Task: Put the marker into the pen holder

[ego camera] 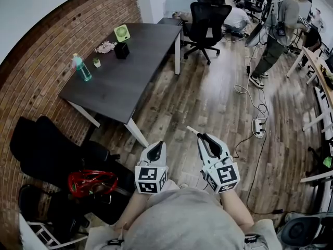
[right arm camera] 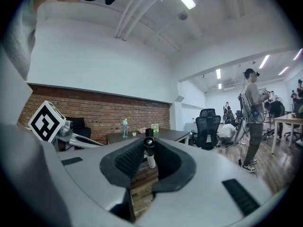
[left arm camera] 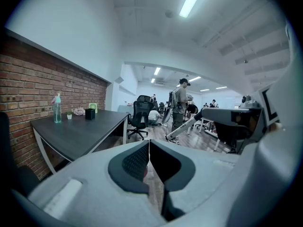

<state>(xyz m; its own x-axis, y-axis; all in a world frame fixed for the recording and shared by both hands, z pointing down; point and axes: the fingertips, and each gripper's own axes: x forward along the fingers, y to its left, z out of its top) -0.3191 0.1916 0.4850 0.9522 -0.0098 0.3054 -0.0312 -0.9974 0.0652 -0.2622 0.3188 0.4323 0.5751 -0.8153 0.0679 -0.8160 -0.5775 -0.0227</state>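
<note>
The black pen holder (ego camera: 122, 50) stands at the far end of the dark table (ego camera: 132, 82), well ahead and to the left of both grippers. It also shows small in the left gripper view, pen holder (left arm camera: 90, 114). My right gripper (ego camera: 204, 138) is shut on a white marker (ego camera: 192, 130) with a black end; in the right gripper view the marker (right arm camera: 150, 156) sits upright between the pads, gripper (right arm camera: 147, 157). My left gripper (ego camera: 155, 147) is held beside it, close to my body, gripper (left arm camera: 149, 160) shut with nothing in it.
A teal bottle (ego camera: 81, 68), a small pot (ego camera: 97, 62) and a green fan (ego camera: 122, 33) share the table. An office chair (ego camera: 208, 17) stands beyond it. People (ego camera: 276, 30) stand at the far right. Cables and a power strip (ego camera: 257, 126) lie on the floor; black chairs (ego camera: 47, 150) crowd the left.
</note>
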